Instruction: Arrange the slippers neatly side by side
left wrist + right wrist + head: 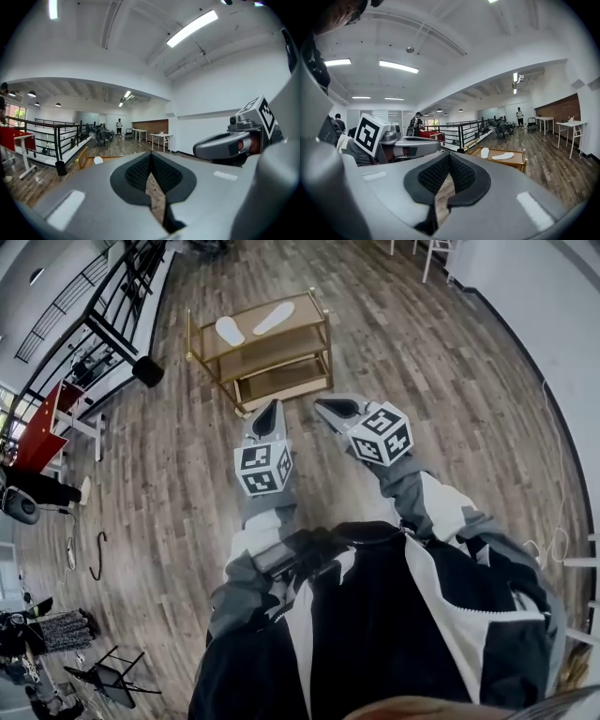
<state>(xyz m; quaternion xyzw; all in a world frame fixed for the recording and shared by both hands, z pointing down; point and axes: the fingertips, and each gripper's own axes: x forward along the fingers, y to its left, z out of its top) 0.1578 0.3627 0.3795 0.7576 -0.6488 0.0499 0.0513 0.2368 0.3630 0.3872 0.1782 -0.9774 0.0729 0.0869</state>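
Observation:
Two white slippers lie apart on the top shelf of a gold cart [298, 322], one [230, 331] at the left and one [273, 318] angled to its right. In the right gripper view the same pair shows as a left slipper [484, 153] and a right slipper [505, 155] on the cart [513, 161]. My left gripper [272, 410] and right gripper [334, 409] hover side by side well short of the cart, both shut and empty. The left gripper [151, 157] sees one slipper [98, 160]; the right gripper [449, 159] points toward the cart.
A black railing [122, 296] and a black bin [147, 371] stand left of the cart. A red desk [42, 432] and a dark cable [97, 555] are further left. A white wall [553, 343] curves along the right. White tables [159, 137] and a person [119, 125] are far off.

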